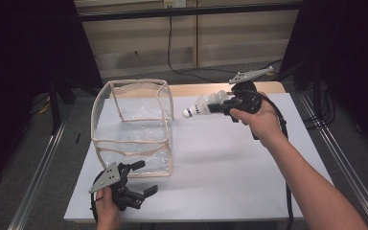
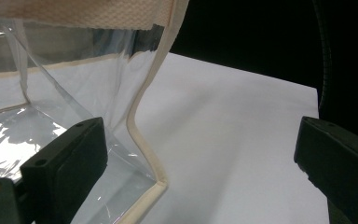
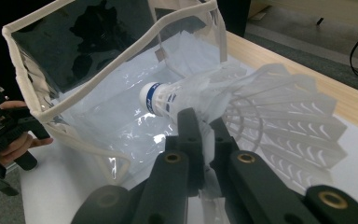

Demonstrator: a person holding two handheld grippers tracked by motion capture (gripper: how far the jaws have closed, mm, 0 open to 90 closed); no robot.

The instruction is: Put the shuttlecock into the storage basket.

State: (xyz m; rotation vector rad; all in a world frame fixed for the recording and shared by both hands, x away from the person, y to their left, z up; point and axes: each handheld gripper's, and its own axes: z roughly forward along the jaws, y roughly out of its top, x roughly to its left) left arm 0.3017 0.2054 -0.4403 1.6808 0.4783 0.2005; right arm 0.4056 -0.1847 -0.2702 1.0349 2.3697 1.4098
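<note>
Right fingers (image 3: 200,128) are clenched on the shuttlecock (image 1: 202,105), pinching it on the feather skirt just behind the cork, w/ the skirt fanning back toward the hand. The long axis runs roughly level in the high view: cork tip points left at the clear bag (image 1: 134,125), feathers point right. Shuttlecock is held in the air off the counter (image 1: 220,163), just beside the bag's upper right edge and outside the opening, not yet over it. From the right gripper view the cork aims straight at the bag's open top (image 3: 116,42), so the coming move is prob. a short carry leftward, then down. Left fingers (image 1: 141,178) are released, nothing between them, sitting at the bag's near corner (image 2: 144,140). Right hand is the nearer one to the shuttlecock.
</note>
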